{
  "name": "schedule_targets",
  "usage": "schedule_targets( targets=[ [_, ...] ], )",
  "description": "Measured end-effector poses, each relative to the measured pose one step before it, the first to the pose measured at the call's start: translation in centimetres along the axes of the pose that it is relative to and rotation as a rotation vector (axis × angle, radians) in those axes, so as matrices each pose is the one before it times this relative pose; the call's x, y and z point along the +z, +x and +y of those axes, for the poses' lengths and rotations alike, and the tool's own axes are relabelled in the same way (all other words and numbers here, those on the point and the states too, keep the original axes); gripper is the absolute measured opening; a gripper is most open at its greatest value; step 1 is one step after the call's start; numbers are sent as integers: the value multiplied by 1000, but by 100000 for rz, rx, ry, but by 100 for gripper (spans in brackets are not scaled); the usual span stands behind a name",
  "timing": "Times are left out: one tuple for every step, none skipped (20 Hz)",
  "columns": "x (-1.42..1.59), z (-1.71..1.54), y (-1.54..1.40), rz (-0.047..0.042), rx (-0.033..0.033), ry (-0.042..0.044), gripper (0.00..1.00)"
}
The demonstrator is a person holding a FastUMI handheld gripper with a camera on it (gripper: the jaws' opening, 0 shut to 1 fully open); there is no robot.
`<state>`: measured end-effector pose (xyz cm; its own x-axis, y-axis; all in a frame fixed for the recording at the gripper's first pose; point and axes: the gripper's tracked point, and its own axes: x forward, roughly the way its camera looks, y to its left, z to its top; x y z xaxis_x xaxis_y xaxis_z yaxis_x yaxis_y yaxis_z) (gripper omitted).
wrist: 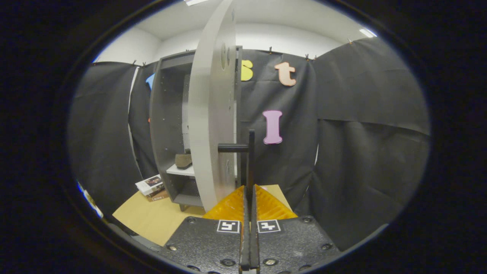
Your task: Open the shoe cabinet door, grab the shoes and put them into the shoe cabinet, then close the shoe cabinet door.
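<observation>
Two yellow-padded fingers point(262, 205) of the gripper point(250, 190) press together on the black door handle point(249, 152) of the grey cabinet door point(211, 114), which stands edge-on and open. One brown shoe point(183, 160) rests on the white shelf point(182, 171) inside the shoe cabinet point(163, 114), far left. Risk: swinging the door off its hinge arc could let the thin handle slip from the pads.

Black screwed body, ribbed orange fingers point(266, 205)

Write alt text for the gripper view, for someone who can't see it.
The gripper is shut on the black door handle of the open grey cabinet door. Beyond it, a brown shoe sits on a white shelf inside the shoe cabinet.
</observation>
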<state>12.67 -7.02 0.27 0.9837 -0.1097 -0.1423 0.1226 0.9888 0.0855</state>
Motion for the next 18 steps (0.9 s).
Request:
schedule_targets(
  targets=[
    [54, -293, 14, 39, 171, 821, 4],
    [107, -282, -63, -137, 282, 9, 4],
    [44, 7, -83, -206, 2, 31, 4],
    [-129, 62, -139, -350, -14, 262, 4],
    [-63, -39, -178, -202, -225, 238, 4],
    [-120, -98, -131, 222, -617, -133, 4],
    [-128, -147, -282, 342, -823, 178, 4],
    [-56, -223, -287, 0, -1055, 14, 4],
    [14, -258, -549, -390, -1212, -537, 6],
    [-130, -626, -597, -423, -2371, -683, 7],
    [-50, -636, -705, -450, -1928, -988, 11],
    [-129, -469, -944, -308, -1773, -408, 13],
    [-187, -228, -1016, -171, -664, 175, 16],
    [-293, 20, -824, -50, -163, 344, 25],
    [-442, 194, -997, -24, 97, 309, 34],
    [-663, 98, -830, 670, -528, 102, 44],
    [-1037, 447, -961, 1096, -78, -328, 53],
    [-889, 880, -611, 1207, 837, -769, 63]
  ],
)
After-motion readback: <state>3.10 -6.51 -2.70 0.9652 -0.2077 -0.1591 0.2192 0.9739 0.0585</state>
